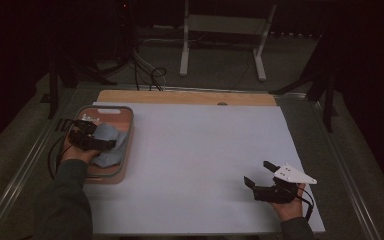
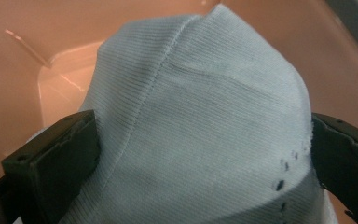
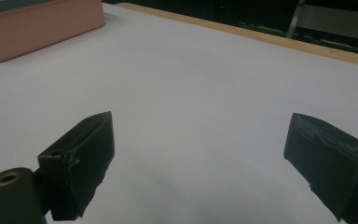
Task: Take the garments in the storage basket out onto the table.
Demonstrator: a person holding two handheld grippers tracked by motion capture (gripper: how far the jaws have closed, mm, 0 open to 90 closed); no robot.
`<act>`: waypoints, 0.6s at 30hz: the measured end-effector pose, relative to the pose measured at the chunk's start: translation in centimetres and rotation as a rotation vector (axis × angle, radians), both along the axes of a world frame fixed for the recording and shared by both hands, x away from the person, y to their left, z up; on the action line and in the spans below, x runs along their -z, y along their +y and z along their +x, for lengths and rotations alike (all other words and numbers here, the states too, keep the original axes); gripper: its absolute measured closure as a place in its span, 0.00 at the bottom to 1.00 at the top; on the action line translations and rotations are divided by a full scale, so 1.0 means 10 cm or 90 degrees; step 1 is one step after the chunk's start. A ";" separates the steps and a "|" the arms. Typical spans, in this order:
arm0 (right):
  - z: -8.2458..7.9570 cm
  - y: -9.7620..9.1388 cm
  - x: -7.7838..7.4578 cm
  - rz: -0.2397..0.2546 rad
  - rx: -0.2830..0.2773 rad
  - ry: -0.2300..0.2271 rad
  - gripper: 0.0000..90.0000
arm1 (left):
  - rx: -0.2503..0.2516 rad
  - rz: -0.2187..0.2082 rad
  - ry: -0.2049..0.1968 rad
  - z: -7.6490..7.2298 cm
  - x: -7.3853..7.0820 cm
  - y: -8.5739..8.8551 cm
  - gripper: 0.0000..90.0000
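A grey-blue ribbed cloth (image 2: 205, 93) lies bunched in a pink bin (image 1: 121, 113) at the table's left. My left gripper (image 1: 109, 141) reaches into the bin, and the cloth (image 1: 114, 149) bulges up between its jaws. In the left gripper view my left gripper (image 2: 205, 154) has its jaws wide apart, one on each side of the cloth and touching its edges. My right gripper (image 1: 258, 172) rests low over the white sheet at the front right. In the right gripper view my right gripper (image 3: 200, 154) stands open with nothing between its fingers.
A white sheet (image 1: 195, 150) covers most of the table, with a wooden strip (image 1: 190, 97) along its far edge. Behind the table stand a white frame (image 1: 225, 30) and loose cables (image 1: 150, 75) on the floor. The bin's side (image 3: 42, 23) shows in the right gripper view.
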State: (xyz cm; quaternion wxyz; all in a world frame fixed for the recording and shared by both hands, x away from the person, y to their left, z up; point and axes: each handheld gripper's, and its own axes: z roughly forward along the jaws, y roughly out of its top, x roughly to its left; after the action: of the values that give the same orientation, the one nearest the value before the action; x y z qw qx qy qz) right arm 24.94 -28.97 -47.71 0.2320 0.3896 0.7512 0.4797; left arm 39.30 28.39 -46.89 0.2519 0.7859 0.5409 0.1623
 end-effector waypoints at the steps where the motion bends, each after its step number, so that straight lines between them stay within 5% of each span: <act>1: 0.00 0.00 0.00 0.000 0.001 0.000 0.10 | 0.005 0.017 0.003 0.00 0.01 -0.03 0.00; 7: 0.00 -0.01 0.00 -0.001 0.004 0.000 0.10 | 0.005 0.029 0.018 0.01 0.02 -0.03 0.02; 13: 0.00 0.00 0.00 -0.001 0.003 0.001 0.10 | 0.005 0.061 0.009 -0.01 0.01 -0.07 0.16; 18: 0.01 0.00 0.00 -0.001 0.003 0.003 0.10 | -0.002 0.067 -0.008 -0.02 -0.02 -0.07 0.38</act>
State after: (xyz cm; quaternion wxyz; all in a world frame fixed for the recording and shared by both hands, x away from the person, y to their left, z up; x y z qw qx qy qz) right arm 24.99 -29.00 -47.75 0.2319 0.3924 0.7509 0.4780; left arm 39.07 27.65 -46.65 0.2132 0.7962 0.5312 0.1962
